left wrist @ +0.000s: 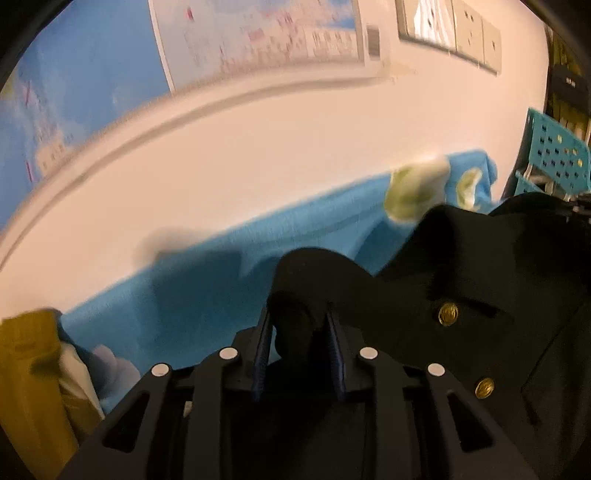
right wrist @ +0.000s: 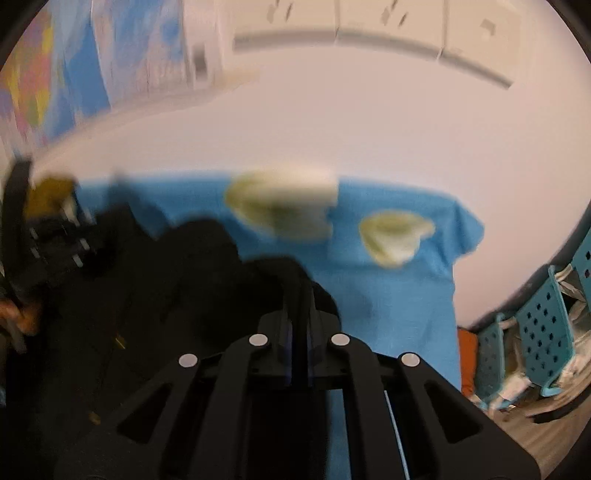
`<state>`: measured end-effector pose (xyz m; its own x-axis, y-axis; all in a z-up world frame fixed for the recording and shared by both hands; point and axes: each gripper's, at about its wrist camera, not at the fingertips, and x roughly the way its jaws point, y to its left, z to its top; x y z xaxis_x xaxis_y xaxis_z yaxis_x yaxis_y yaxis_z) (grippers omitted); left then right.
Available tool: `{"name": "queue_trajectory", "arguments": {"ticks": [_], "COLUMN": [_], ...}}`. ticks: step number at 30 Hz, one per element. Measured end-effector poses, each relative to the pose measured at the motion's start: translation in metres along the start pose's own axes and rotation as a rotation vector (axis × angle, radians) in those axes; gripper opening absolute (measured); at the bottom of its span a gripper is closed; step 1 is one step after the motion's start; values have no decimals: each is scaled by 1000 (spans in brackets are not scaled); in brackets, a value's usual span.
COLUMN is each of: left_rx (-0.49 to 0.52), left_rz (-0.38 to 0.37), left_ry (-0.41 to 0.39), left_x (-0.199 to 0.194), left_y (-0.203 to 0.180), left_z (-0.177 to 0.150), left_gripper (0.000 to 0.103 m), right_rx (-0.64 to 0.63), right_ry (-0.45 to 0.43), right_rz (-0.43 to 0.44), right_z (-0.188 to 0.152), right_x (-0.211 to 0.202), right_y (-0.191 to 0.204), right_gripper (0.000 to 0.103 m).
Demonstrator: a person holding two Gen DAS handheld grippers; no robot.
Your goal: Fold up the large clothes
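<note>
A black jacket [left wrist: 461,266] with gold buttons [left wrist: 448,314] lies partly over a blue cloth [left wrist: 207,288] on the white table [left wrist: 258,166]. In the left wrist view my left gripper [left wrist: 297,314] is shut on a bunched fold of the jacket, and the fabric fills the gap between its fingers. In the right wrist view my right gripper [right wrist: 299,288] is shut tight, with the jacket's [right wrist: 147,295] edge pinched at its tips. The jacket's bulk hangs to the left of it over the blue cloth [right wrist: 388,295]. Both views are blurred.
Two pale green and white items [right wrist: 280,206] [right wrist: 395,236] rest on the blue cloth. A mustard-yellow garment [left wrist: 29,369] lies at the lower left of the left wrist view. Teal perforated baskets [right wrist: 535,325] stand beyond the table's right edge. Posters hang on the wall [left wrist: 258,33].
</note>
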<state>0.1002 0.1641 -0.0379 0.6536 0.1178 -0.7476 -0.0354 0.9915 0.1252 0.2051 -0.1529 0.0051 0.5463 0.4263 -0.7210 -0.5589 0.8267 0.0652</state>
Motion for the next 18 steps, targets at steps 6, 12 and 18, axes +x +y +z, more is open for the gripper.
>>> {"name": "queue_trajectory", "arguments": {"ticks": [6,12,18], "left_rx": [-103,-145,-139], "left_rz": [77,32,-44], "left_ry": [10,71,-37], "left_x": [3,6,-57], "left_y": [24,50,70], "left_z": [8,-19,-49], "left_gripper": [4,44,60], "right_rx": [-46,89,158], "right_ry": [28,105,115], "right_rz": [-69,-8,169], "right_z": [1,-37,-112], "right_x": [11,14,-62], "right_y": [6,-26,-52], "right_gripper": [5,57,65]}}
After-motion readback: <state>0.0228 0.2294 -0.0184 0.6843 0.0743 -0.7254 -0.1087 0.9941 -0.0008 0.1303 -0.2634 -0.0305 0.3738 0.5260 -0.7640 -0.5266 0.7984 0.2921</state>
